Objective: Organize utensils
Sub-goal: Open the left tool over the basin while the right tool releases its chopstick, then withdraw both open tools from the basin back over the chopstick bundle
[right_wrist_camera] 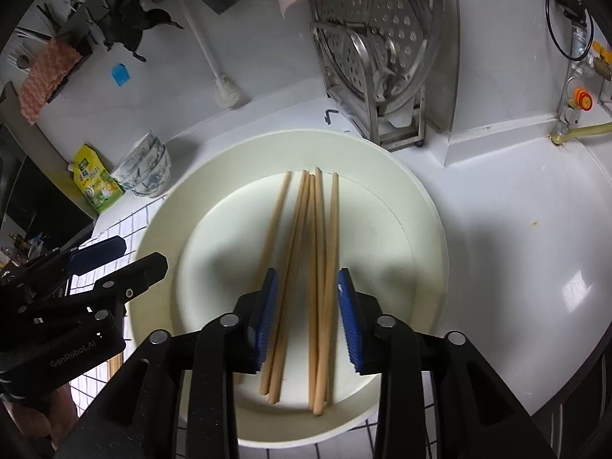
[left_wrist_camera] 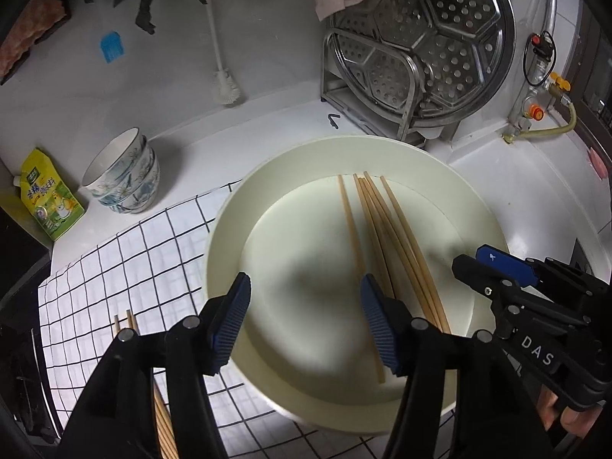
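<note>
Two grippers hovering over chopsticks (right_wrist_camera: 306,267) in a cream bowl (right_wrist_camera: 417,206).
Right gripper (right_wrist_camera: 308,319) is straddling them lengthwise, unclamped; left gripper (left_wrist_camera: 304,319) is gaping empty alongside.

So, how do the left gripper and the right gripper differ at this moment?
The left gripper has its jaws spread wide, while the right gripper has them narrower. The left gripper hangs over a bare part of the cream basin, with the wooden chopsticks mostly beside it; the right gripper straddles several of those chopsticks. Both are open, grip nothing, have ribbed blue pads and point down into the basin.
</note>
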### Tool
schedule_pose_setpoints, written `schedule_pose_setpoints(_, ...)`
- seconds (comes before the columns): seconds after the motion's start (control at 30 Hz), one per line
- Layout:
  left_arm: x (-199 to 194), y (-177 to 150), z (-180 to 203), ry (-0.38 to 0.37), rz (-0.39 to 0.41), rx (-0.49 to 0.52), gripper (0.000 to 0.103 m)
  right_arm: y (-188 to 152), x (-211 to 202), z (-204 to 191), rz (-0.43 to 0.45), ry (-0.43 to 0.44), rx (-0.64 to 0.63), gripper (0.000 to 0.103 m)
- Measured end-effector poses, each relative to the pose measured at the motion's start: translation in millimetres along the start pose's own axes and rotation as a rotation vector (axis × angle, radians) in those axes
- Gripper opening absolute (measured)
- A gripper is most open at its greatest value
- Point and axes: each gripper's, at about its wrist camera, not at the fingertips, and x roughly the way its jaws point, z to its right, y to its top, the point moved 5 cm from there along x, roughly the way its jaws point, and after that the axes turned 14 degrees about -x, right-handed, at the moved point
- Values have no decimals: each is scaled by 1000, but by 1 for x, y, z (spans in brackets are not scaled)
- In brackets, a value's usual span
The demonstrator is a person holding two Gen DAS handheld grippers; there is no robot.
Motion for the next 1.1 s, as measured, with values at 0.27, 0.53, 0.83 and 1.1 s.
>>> schedule_pose_setpoints(0.27, -23, -9, -22, 4, 20, -22, 70, -2, -20, -22, 23, -8, -15, 40)
schedule_pose_setpoints(0.53, -51, -20, -58, 15, 56, -49, 76, -12, -29, -58, 27, -2, -29, 46)
schedule_pose_setpoints(0.83, -71, -31, -118, 37, 73, -93, 76, -16, -24, -120, -1, 30, -99, 49)
schedule_pose_setpoints(1.1, -79, -44, -186, 88, 71, -163, 76, -12, -18, -171, -4, 57, -160, 51)
